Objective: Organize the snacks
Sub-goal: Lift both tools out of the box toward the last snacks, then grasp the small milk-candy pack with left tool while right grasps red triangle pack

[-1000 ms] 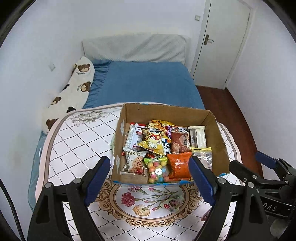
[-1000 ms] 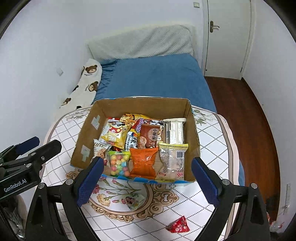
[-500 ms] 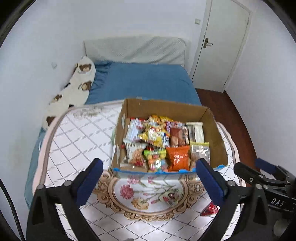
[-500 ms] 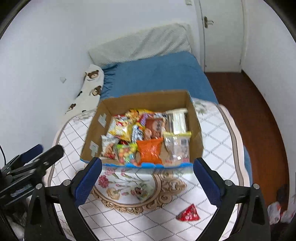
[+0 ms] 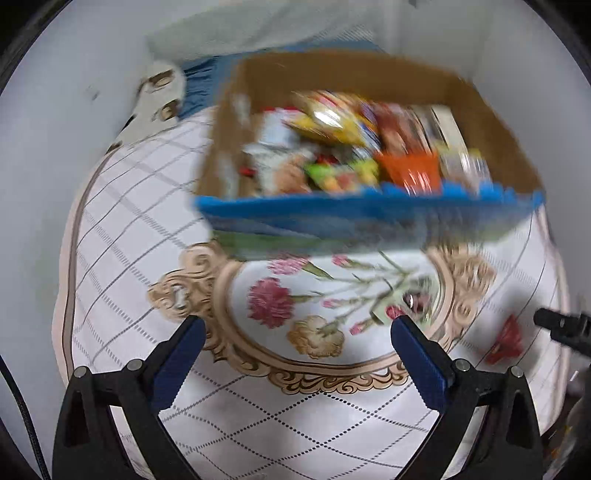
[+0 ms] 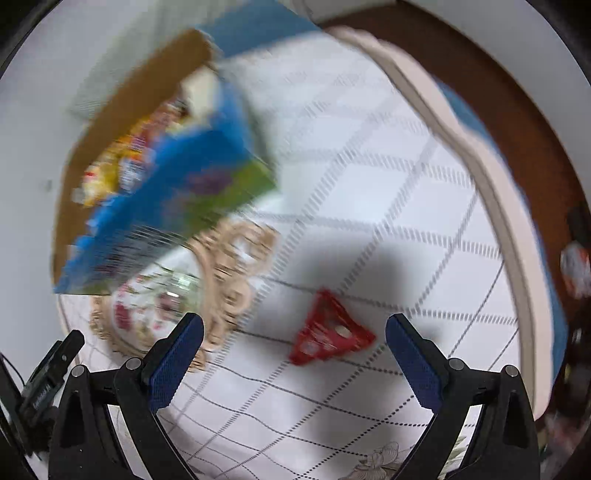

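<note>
Both views are smeared by motion blur. In the left wrist view the left hand-held gripper [image 5: 295, 347] fills the lower edge of the frame, its blue fingers [image 5: 177, 360] spread wide with nothing between them, above the floral centre of the patterned desk [image 5: 122, 258]. The cardboard box [image 5: 495, 122] sits in the upper half of the frame, packed with bright snack packets [image 5: 343, 147]; its near wall is blue. A small pale packet [image 5: 410, 301] lies on the desk just beyond the right finger, and a red triangular packet [image 5: 506, 341] lies at the right of the frame.

In the right wrist view the right hand-held gripper [image 6: 294, 347] is likewise wide apart and empty. The red triangular packet [image 6: 328, 334] lies flat on the desk between and just beyond its fingertips. The box [image 6: 147, 192] tilts across the upper left of the frame. A blue bed [image 6: 255, 26] shows at the top.
</note>
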Demonstrator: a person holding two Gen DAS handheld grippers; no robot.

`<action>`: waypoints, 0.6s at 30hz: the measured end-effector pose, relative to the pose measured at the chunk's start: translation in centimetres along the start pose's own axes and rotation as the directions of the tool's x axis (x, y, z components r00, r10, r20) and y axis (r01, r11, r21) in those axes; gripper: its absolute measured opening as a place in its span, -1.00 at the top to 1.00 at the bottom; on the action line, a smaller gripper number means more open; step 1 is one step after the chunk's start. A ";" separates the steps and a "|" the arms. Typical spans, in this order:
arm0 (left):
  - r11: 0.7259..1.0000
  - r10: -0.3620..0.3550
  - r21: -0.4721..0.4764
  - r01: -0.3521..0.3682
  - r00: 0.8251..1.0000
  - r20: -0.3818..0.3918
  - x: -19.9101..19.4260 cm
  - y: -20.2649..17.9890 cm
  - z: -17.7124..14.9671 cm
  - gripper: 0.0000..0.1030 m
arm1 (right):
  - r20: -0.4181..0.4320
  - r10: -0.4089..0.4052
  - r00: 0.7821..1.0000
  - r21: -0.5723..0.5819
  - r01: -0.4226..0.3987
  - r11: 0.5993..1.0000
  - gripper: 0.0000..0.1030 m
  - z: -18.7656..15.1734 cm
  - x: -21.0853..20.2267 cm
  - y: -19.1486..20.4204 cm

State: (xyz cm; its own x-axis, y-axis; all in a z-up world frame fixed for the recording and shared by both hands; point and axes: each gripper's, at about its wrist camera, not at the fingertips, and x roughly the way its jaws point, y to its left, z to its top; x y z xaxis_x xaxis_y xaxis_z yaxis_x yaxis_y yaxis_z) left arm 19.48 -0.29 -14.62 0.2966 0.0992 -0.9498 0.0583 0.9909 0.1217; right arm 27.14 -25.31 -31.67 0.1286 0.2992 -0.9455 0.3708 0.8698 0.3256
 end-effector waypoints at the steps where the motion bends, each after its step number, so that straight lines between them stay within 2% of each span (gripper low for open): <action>1: 0.999 0.003 0.038 -0.002 1.000 -0.004 0.6 -0.9 0.0 -1.00 | -0.022 0.005 1.000 0.012 -0.005 1.000 -0.96 -0.1 0.9 -0.5; 5: 0.976 0.024 0.219 -0.017 0.999 -0.030 2.9 -5.4 0.2 -1.00 | -0.042 -0.010 0.999 0.011 0.010 1.000 -0.96 -0.7 2.7 -1.0; 12: 0.905 0.015 0.426 0.009 0.998 -0.053 5.7 -11.2 1.6 -0.96 | -0.029 -0.019 0.999 -0.027 0.018 0.999 -0.95 -1.3 3.7 -0.5; 14: 0.884 0.019 0.467 0.013 0.998 -0.064 6.6 -12.5 1.7 -0.77 | -0.023 -0.029 0.999 -0.041 0.028 0.999 -0.95 -1.4 3.8 -0.2; 16: 0.864 0.032 0.503 0.013 0.996 -0.082 7.4 -13.6 1.5 -0.11 | -0.021 -0.031 0.999 -0.050 0.030 0.998 -0.94 -1.4 4.0 0.1; 17: 0.858 0.044 0.513 0.017 0.993 -0.106 8.0 -14.0 1.3 0.01 | -0.020 -0.035 0.999 -0.058 0.034 0.998 -0.91 -1.5 4.1 0.2; 18: 0.858 0.048 0.513 0.018 0.992 -0.114 8.2 -14.2 1.2 0.04 | -0.017 -0.040 0.999 -0.066 0.038 0.997 -0.87 -1.5 4.3 0.4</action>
State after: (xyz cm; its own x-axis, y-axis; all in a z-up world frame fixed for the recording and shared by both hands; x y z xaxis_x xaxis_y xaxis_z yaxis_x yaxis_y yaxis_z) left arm 22.22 -13.60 -23.81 0.1882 0.1564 -0.9696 0.5446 0.8050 0.2355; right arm 26.46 -23.11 -35.56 0.0979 0.2713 -0.9575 0.3141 0.9045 0.2884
